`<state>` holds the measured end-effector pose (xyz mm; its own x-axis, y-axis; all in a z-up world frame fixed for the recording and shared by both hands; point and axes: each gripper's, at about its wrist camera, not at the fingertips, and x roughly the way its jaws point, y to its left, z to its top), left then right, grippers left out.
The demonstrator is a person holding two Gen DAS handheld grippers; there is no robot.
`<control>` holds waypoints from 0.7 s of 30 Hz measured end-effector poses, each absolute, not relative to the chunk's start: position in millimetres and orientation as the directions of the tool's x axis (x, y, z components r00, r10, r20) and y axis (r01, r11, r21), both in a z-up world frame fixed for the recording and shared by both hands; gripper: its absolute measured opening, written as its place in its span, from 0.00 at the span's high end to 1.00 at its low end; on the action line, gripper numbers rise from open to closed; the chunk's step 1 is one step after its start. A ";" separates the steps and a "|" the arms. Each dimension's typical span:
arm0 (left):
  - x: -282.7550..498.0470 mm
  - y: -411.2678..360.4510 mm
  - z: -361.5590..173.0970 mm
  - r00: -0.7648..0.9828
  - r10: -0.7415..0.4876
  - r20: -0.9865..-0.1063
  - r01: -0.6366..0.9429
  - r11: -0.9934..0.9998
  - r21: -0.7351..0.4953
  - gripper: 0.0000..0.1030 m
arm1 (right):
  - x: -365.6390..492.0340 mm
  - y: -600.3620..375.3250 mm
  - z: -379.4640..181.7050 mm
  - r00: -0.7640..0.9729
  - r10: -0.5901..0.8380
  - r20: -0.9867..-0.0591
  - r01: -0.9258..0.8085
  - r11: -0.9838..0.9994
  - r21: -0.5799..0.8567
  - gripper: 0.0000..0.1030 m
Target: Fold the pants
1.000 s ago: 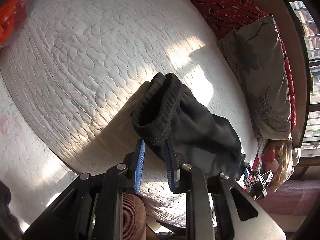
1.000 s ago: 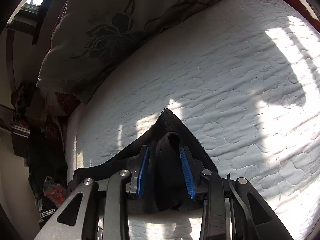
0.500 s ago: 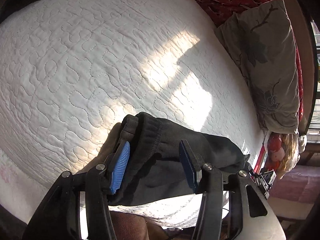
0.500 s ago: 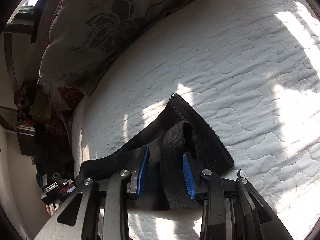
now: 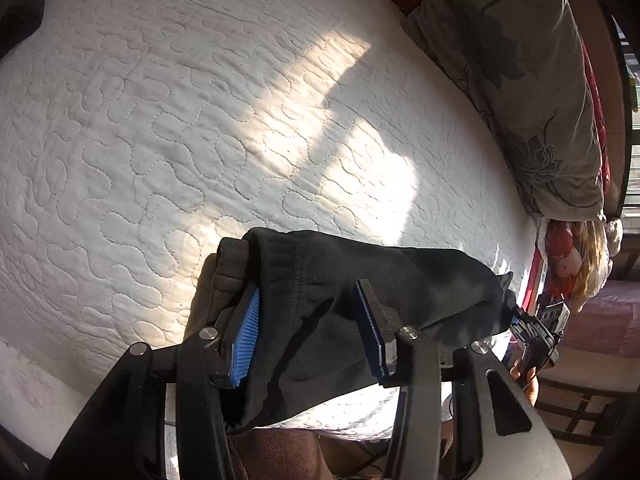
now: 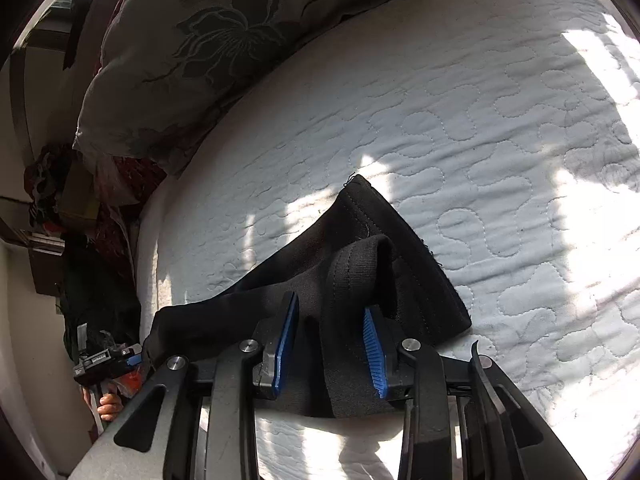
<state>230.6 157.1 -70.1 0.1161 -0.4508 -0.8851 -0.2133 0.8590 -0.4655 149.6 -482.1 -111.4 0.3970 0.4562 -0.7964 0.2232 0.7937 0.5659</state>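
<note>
My two wrist cameras, close over the bed (image 5: 168, 128).
Each looks steeply down along its fingers; both share the black pants (image 5: 360, 292) and pillow (image 6: 208, 52).

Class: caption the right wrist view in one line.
Right gripper closing around a fold of black pants on a white quilt.

Left tool (image 5: 308, 330): black arms, silver screws, ribbed blue pads. Right tool (image 6: 330, 350) alike, black cable at four o'clock. Brown trousers (image 5: 280, 456) below.
</note>
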 end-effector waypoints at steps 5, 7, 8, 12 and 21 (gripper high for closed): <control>216.8 161.8 -52.6 0.222 -0.493 -0.841 -0.253 0.804 -0.538 0.96 | 150.5 -479.7 -87.0 0.461 0.450 -0.764 0.187 0.793 0.580 0.95; 207.6 169.1 -37.2 0.309 -0.500 -0.809 -0.244 0.781 -0.575 0.96 | 147.3 -482.4 -61.9 0.547 0.496 -0.674 0.128 0.746 0.653 0.95; 206.2 173.6 -34.5 0.340 -0.467 -0.816 -0.249 0.792 -0.557 0.96 | 147.2 -482.6 -55.1 0.567 0.495 -0.659 0.114 0.744 0.658 0.95; 207.8 191.4 -66.6 0.284 -0.444 -0.850 -0.353 0.776 -0.523 0.96 | 156.0 -483.9 -75.6 0.521 0.446 -0.728 0.181 0.776 0.605 0.95; 204.1 199.2 -84.9 0.247 -0.466 -0.850 -0.395 0.752 -0.527 0.95 | 150.7 -493.9 -108.5 0.490 0.419 -0.765 0.242 0.777 0.581 0.79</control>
